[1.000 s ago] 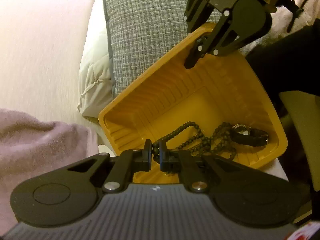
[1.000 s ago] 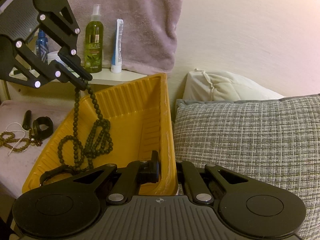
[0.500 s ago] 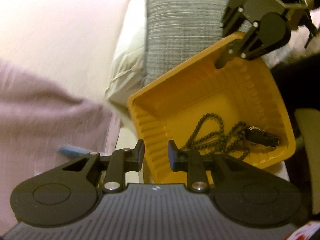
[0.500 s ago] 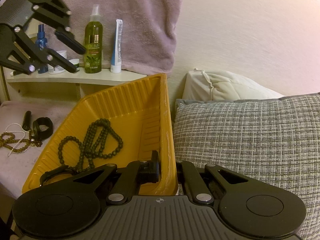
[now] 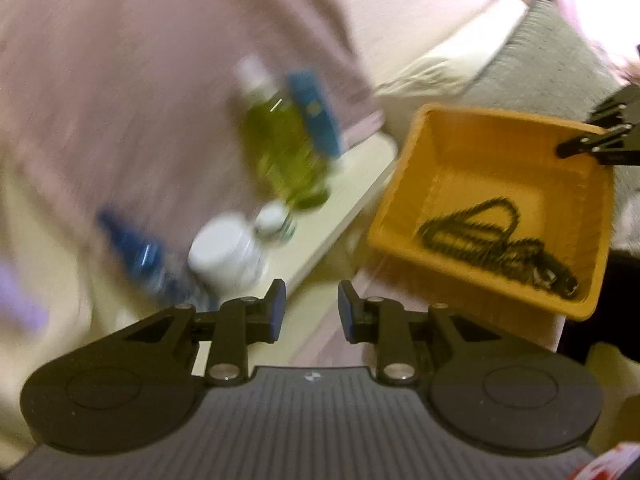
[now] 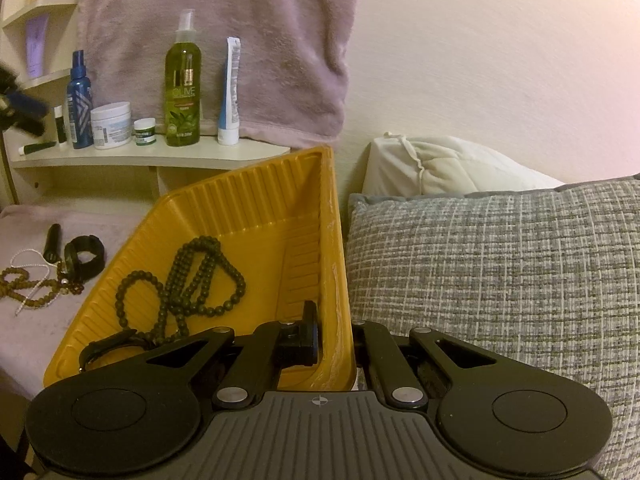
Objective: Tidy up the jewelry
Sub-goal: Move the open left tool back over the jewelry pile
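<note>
Right gripper (image 6: 334,344): jaws clamped on the right-hand wall of the yellow tray (image 6: 256,196), one finger inside the wall, the other outside, holding the tray tilted against the grey pillow (image 6: 492,276).

Left gripper (image 5: 311,312): jaws parted with nothing between them, set left of the tray and pointing towards the shelf (image 5: 344,204); this view is blurred.

Black bead necklace (image 6: 188,276): heaped on the tray floor near its lower-left corner, touching a black watch (image 6: 108,346) at the tray's near edge.

On the pink cover (image 6: 40,320) to the left of the tray: a brown bead string (image 6: 32,292), a thin white chain (image 6: 28,260) and a black strap (image 6: 84,258), all lying close together.

Shelf, behind the tray: green spray bottle (image 6: 183,84), white tube (image 6: 231,92), two jars and a blue bottle (image 6: 80,104) along its front edge.
</note>
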`<state>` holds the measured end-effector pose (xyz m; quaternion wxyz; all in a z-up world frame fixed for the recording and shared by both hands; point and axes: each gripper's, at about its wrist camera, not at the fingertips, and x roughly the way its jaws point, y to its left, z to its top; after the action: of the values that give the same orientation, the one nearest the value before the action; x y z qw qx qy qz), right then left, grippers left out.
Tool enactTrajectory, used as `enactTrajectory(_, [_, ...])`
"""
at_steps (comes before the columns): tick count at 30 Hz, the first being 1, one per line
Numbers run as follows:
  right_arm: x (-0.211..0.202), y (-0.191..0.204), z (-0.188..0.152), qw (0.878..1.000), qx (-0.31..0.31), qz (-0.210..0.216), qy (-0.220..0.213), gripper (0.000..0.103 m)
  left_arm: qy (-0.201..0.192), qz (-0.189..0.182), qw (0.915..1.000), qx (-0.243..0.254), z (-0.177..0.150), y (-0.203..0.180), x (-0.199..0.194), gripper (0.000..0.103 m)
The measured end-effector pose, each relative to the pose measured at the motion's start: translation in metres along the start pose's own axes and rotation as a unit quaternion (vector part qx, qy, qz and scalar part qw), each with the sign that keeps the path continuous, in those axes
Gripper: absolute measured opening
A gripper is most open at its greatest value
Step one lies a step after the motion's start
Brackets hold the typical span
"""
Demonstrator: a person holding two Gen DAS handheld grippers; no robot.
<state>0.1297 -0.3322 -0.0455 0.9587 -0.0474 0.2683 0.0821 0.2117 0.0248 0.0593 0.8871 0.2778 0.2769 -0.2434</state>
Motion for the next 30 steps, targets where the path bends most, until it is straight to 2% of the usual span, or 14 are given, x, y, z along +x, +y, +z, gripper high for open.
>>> enactTrajectory(4, [-0.001, 0.001, -0.001, 1.000, 0.002, -0.002, 0.002, 0.004, 0.032, 0.030, 0.9973, -0.059, -0.041, 0.002, -0.002, 0.026])
enactTrajectory(7, [-0.001, 0.001, -0.001, 1.000, 0.003, -0.003, 0.004, 0.004, 0.045, 0.034, 0.9936, -0.098, -0.070, -0.006, -0.004, 0.026])
enactTrajectory(11, [-0.001, 0.001, -0.002, 1.000, 0.004, -0.005, 0.006, 0.004, 0.056, 0.035, 0.9906, -0.120, -0.104, -0.030, -0.009, 0.026])
enactTrajectory(18, [-0.001, 0.001, -0.004, 1.000, 0.008, -0.008, 0.010, 0.004, 0.068, 0.026, 0.9898, -0.122, -0.134, -0.070, -0.003, 0.025])
enactTrajectory(25, [-0.001, 0.001, -0.005, 1.000, 0.009, -0.009, 0.010, 0.004, 0.086, 0.032, 0.9894, -0.112, -0.147, -0.086, 0.011, 0.016])
enactTrajectory(28, [-0.001, 0.002, -0.005, 1.000, 0.008, -0.010, 0.010, 0.004, 0.084, 0.035, 0.9900, -0.108, -0.148, -0.087, 0.013, 0.015])
enactTrajectory(30, [-0.001, 0.002, -0.005, 1.000, 0.008, -0.010, 0.010, 0.004, 0.085, 0.037, 0.9909, -0.098, -0.148, -0.088, 0.014, 0.011])
